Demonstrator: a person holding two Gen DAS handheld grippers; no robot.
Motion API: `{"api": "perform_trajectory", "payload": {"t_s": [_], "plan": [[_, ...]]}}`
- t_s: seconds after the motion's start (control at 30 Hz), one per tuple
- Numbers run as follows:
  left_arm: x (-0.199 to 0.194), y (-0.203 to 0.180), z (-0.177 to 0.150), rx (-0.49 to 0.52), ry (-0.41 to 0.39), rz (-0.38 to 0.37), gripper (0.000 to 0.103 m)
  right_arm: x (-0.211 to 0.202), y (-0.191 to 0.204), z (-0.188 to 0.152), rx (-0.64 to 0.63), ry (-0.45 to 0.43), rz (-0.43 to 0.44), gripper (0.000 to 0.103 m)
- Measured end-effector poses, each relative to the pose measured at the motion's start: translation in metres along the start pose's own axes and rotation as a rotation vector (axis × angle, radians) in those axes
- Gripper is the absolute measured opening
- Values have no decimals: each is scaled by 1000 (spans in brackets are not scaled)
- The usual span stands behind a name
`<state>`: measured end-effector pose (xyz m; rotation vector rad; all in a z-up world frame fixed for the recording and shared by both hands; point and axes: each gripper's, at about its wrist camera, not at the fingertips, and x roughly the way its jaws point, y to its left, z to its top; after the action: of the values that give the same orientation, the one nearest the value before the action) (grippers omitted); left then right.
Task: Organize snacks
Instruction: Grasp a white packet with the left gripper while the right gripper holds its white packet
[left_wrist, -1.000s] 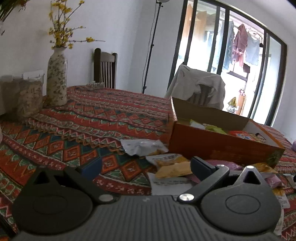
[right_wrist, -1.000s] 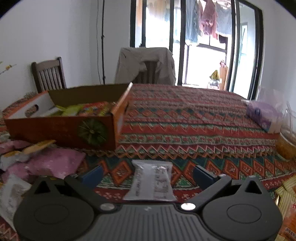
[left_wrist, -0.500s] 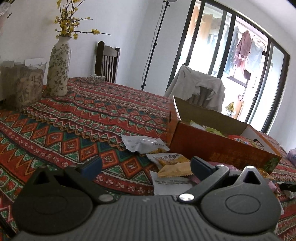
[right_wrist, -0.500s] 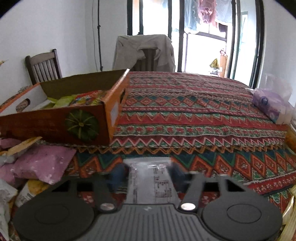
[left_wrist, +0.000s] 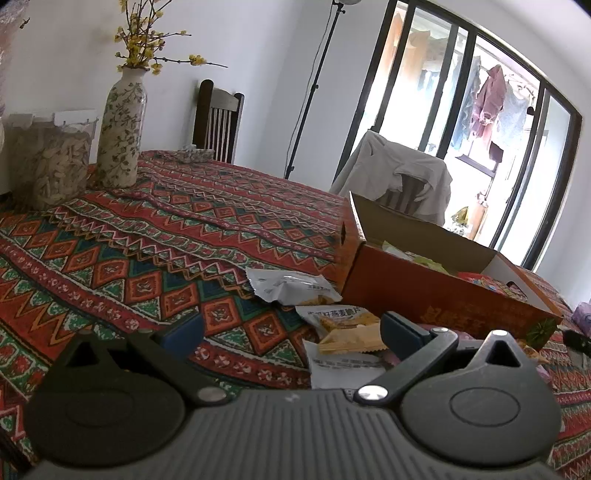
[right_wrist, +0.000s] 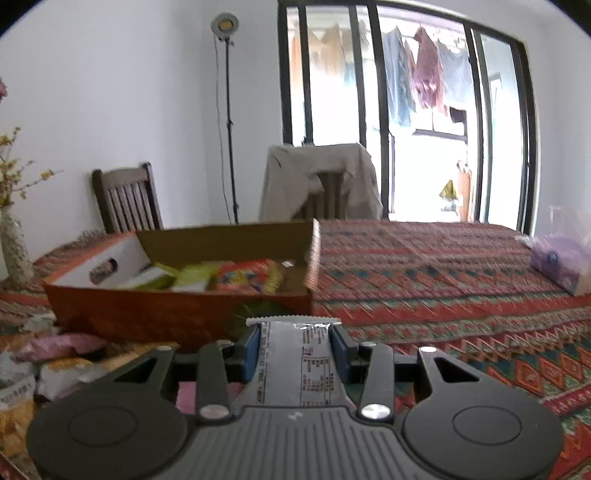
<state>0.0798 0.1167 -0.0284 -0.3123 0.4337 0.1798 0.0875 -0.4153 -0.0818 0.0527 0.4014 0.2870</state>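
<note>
One silver snack packet (right_wrist: 295, 363) is now clamped between the closing jaws of the right gripper (right_wrist: 295, 341) — a second ago it lay loose on the cloth. Lifted, it faces the orange box (right_wrist: 177, 314). Left gripper (left_wrist: 291, 326) gapes, empty — pickup achieved.

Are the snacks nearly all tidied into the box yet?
Not yet. A few packets already lie in the orange box. The right gripper is closing on a silver snack packet in front of the box. The left gripper is open and holds nothing. Several loose packets are on the tablecloth beside the box, waiting.
</note>
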Motion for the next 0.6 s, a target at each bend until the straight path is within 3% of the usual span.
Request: {"api": "perform_trajectory", "payload": {"t_s": [0.2, 0.37, 0.5, 0.6], "plan": [[1, -4, 0, 25, 7, 13, 103, -1, 5, -2, -10, -43, -1, 40], [8, -11, 15, 76, 38, 39, 103, 5, -4, -5, 37, -22, -2, 40], [33, -10, 40, 105, 130, 46, 103, 3, -3, -6, 33, -38, 0, 40], [58, -11, 54, 159, 183, 109, 103, 1, -7, -7, 54, -46, -1, 40]]}}
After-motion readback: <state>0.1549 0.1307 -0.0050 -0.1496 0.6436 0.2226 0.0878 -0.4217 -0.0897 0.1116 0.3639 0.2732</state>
